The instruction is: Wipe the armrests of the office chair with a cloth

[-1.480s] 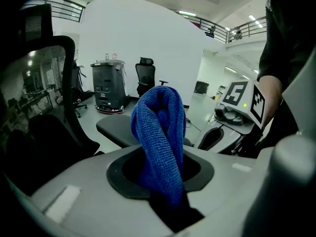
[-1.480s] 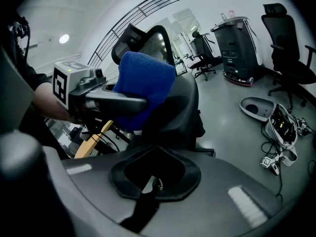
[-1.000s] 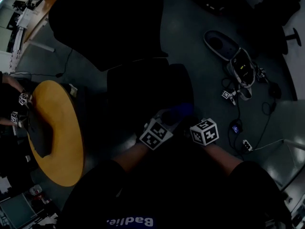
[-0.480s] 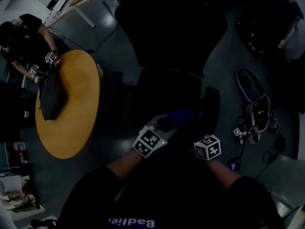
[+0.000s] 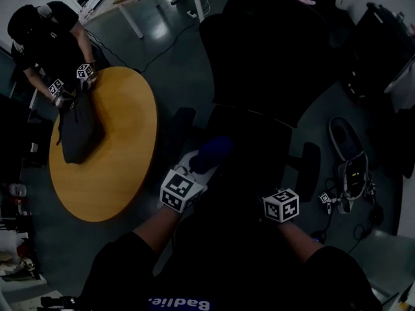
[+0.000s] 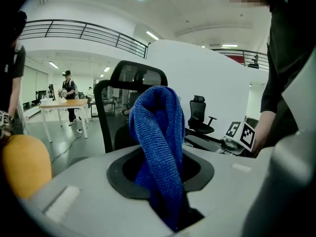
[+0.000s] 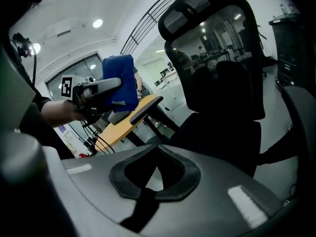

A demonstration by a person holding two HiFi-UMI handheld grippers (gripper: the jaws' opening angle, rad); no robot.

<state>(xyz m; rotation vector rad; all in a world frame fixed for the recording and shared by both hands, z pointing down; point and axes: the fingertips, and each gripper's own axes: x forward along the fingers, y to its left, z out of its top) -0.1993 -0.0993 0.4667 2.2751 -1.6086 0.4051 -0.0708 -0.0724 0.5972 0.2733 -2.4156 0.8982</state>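
Left gripper [image 5: 194, 166]: fingers clamped on the blue cloth [image 6: 159, 147], which stands bunched up out of them. Right gripper [image 7: 157, 149]: fingers together, nothing between them. The cloth sits just over the near end of the left-side armrest [image 7: 144, 107]; contact not resolvable. Right-side armrest [image 5: 310, 167] is well apart from it. Beyond: office chair [image 5: 269, 50] backrest, then a round wooden surface [image 5: 120, 148] carrying a dark bag [image 5: 78, 135].
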